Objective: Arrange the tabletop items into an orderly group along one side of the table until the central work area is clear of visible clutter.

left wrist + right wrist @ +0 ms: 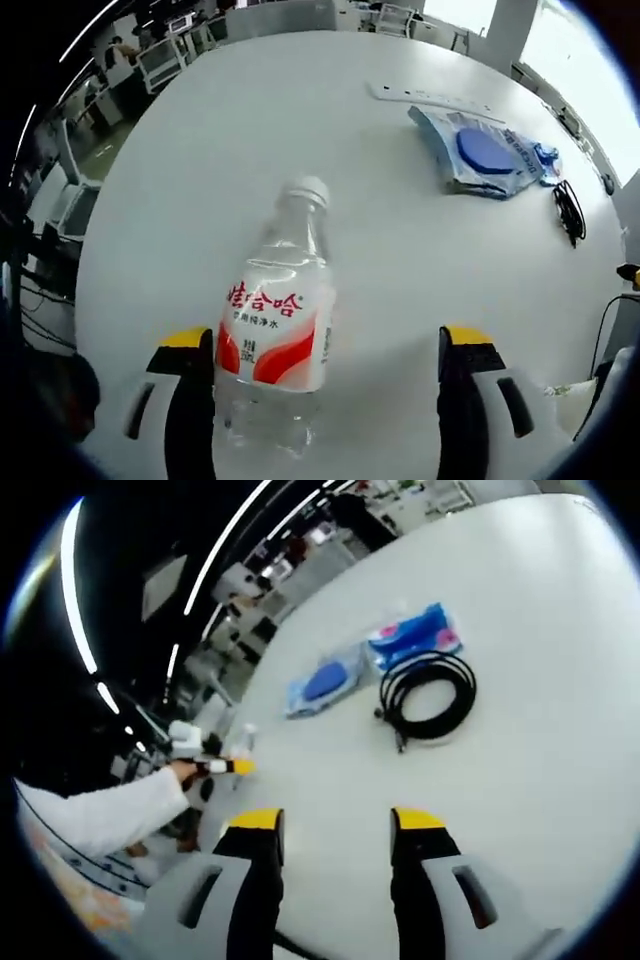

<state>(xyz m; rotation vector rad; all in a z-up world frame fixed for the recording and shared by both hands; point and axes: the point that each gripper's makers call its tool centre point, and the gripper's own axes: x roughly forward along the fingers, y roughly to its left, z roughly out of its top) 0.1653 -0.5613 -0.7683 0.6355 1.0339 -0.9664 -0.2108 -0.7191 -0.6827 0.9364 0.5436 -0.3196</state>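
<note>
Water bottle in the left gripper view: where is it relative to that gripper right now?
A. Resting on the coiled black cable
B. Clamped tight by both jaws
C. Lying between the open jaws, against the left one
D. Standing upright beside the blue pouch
C: the water bottle lies on the white table between the left gripper jaws, by the left jaw, with a wide gap to the right one.

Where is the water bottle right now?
In the left gripper view, the water bottle lies on the white table between the open left gripper, against its left side.
</note>
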